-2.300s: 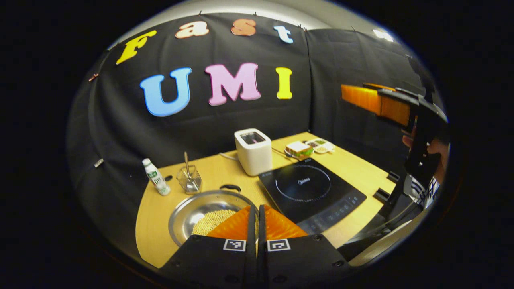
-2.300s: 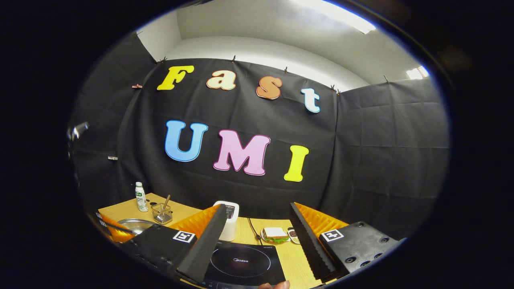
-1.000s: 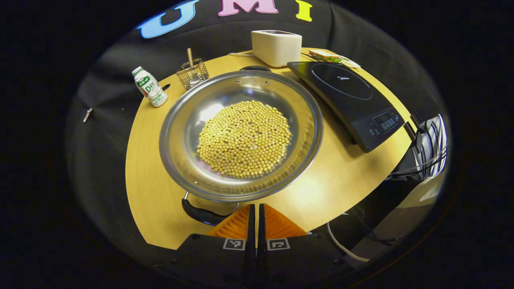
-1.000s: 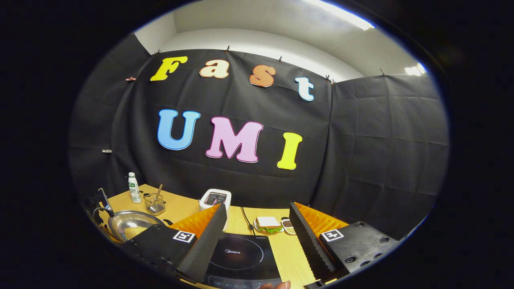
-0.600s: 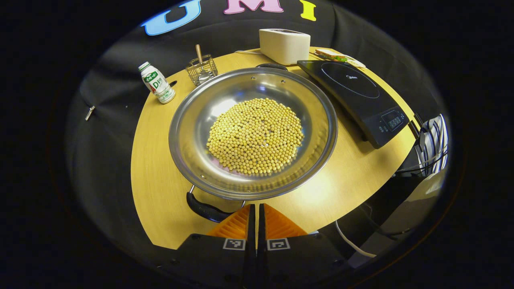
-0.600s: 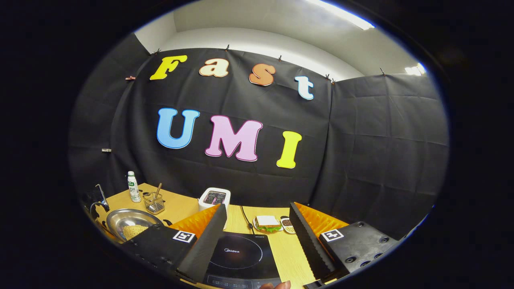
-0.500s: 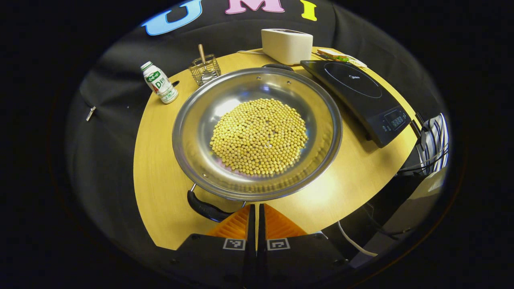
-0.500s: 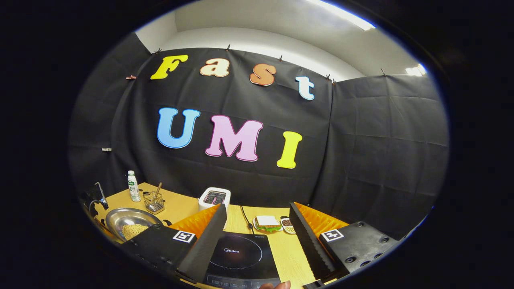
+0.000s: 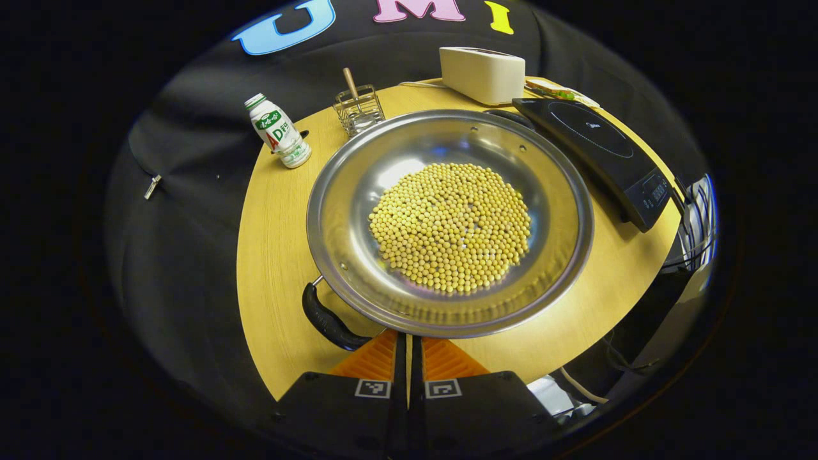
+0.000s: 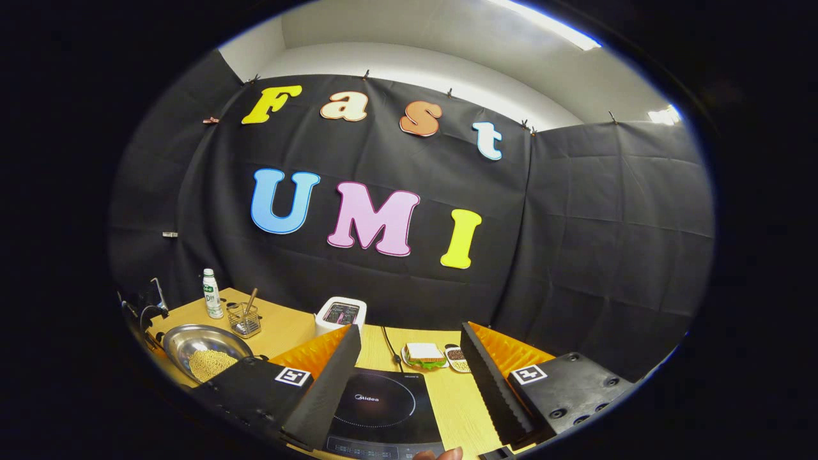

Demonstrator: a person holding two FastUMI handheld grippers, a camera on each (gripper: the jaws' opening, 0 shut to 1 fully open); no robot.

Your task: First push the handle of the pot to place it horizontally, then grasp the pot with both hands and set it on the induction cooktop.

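- Item 1, left gripper (image 9: 409, 340): your fingers are pressed together with nothing between them, tips low at the near rim of the pot, just beside its near handle.
- Item 2, pot (image 9: 332, 191): a wide steel pan on the wooden table (image 9: 268, 255), holding a heap of yellow beans (image 9: 450, 227). It sits to the left of the induction cooktop (image 9: 601, 144), close to it but not on it.
- Item 3, near handle (image 9: 326, 319): a dark loop at the pot's near-left rim, lying off to the left of your closed tips. A 2nd dark handle (image 9: 511, 116) shows at the far rim, towards the cooktop.
- Item 4, right gripper (image 10: 409, 364): your jaws stand wide apart and empty, held above the cooktop, well away from the pot.
- Item 5, step in hand: by my reading, step 1, the push on the handle; the 2 handles appear to lie on a diagonal, not yet level.
- Item 6, next move: it calls for sliding the closed tips sideways against the near handle to turn the pot, gently enough that the beans stay put.
- Item 7, bystanders: a bottle (image 9: 278, 131), a wire holder (image 9: 359, 108) and a toaster (image 9: 482, 73) stand along the far edge.
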